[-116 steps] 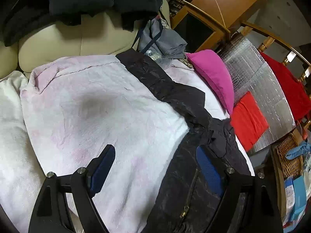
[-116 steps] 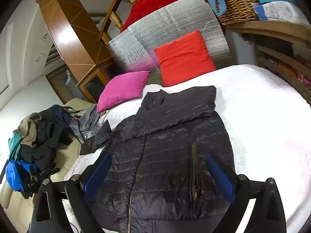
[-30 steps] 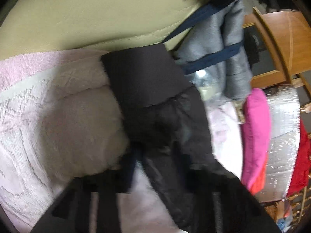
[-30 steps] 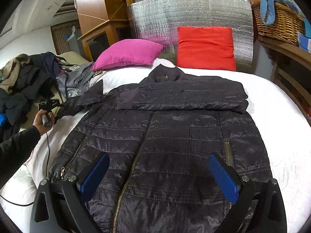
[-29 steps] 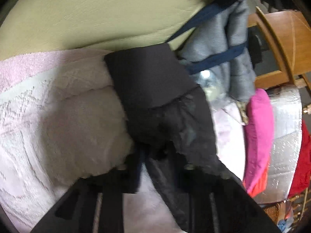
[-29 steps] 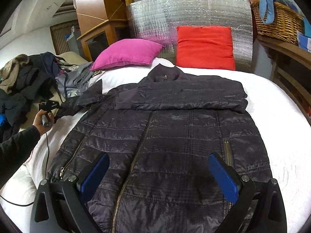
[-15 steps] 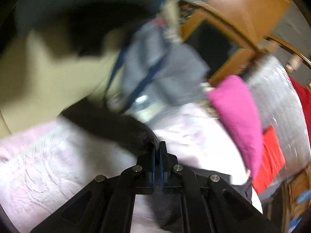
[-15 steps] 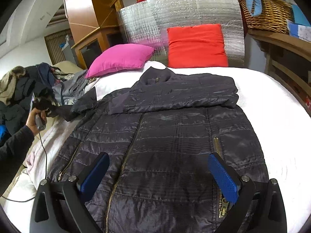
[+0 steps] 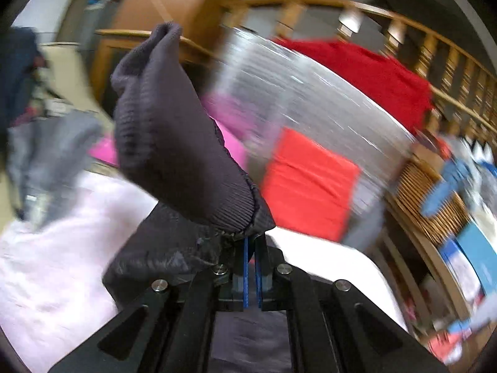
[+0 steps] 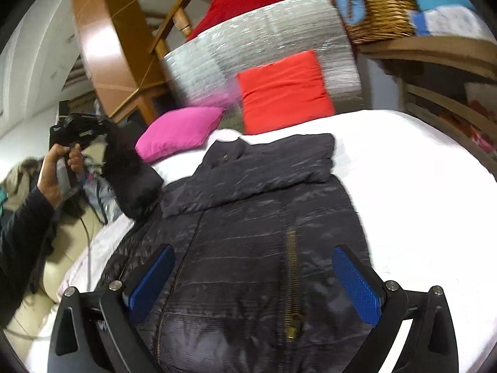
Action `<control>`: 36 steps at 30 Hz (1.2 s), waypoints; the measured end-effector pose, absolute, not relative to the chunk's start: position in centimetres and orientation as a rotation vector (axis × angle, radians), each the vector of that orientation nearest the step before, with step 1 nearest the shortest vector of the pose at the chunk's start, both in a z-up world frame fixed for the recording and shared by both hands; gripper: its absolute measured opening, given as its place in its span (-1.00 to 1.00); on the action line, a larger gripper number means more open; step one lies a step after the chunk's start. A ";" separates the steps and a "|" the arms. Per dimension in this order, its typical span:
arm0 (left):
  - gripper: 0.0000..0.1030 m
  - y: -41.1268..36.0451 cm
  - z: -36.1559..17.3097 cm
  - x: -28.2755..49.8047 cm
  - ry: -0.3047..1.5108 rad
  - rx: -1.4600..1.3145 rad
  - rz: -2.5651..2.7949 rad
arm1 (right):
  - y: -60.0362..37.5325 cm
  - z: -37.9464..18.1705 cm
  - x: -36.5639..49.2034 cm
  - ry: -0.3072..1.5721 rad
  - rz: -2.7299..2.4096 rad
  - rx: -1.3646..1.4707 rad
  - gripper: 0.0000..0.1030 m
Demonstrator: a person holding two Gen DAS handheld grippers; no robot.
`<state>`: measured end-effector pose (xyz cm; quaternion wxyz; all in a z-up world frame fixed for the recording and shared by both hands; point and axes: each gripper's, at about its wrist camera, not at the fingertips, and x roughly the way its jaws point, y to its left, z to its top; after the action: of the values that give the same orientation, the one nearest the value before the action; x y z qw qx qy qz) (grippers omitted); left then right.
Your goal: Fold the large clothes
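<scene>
The dark jacket [image 10: 248, 233] is lying spread front-up on the white bed [image 10: 419, 171], one sleeve folded across its chest. The left claw [image 9: 252, 248] is pinching the other sleeve [image 9: 174, 143] tight by its ribbed cuff and holding it up off the bed, near the pink pillow [image 10: 183, 132]. The right claw [image 10: 251, 283] is hovering over the jacket's hem, its blue pads [image 10: 354, 286] standing wide apart and gripping nothing.

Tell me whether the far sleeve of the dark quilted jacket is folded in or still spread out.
Folded in. That sleeve lies flat across the chest of the dark quilted jacket, below the collar, on the white bed.
</scene>
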<state>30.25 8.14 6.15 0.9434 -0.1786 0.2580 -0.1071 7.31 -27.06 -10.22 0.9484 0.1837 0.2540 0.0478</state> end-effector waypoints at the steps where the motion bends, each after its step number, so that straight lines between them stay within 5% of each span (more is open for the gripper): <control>1: -0.94 5.6 5.6 30.2 0.544 -0.343 -0.249 | -27.7 -10.2 7.0 0.512 0.087 0.387 0.99; 7: -0.92 -4.3 -1.1 30.7 0.741 -0.274 -0.337 | -30.1 -9.8 5.5 0.499 0.057 0.432 0.99; 8: -0.80 -5.6 -3.1 31.0 0.810 -0.266 -0.352 | -30.3 -9.7 5.4 0.498 0.053 0.432 0.99; 11: -0.03 -6.4 -6.5 31.6 0.948 -0.292 -0.355 | -30.8 -9.4 5.5 0.500 0.053 0.432 0.99; 18: 0.26 -0.5 -4.8 28.7 0.847 -0.328 -0.342 | -30.8 -8.2 9.0 0.522 0.146 0.480 0.99; 28: 0.31 11.8 -9.2 27.8 0.837 -0.499 -0.137 | -31.3 -10.9 26.2 0.709 0.285 0.889 0.99; 36: 0.31 15.4 -11.9 26.1 0.855 -0.546 -0.111 | -30.7 -11.2 34.2 0.786 0.125 0.693 0.98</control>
<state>26.13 15.40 -11.87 0.8727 -0.2611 0.4091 -0.0534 34.19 -30.72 -11.22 0.8639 0.3307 0.3752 0.0597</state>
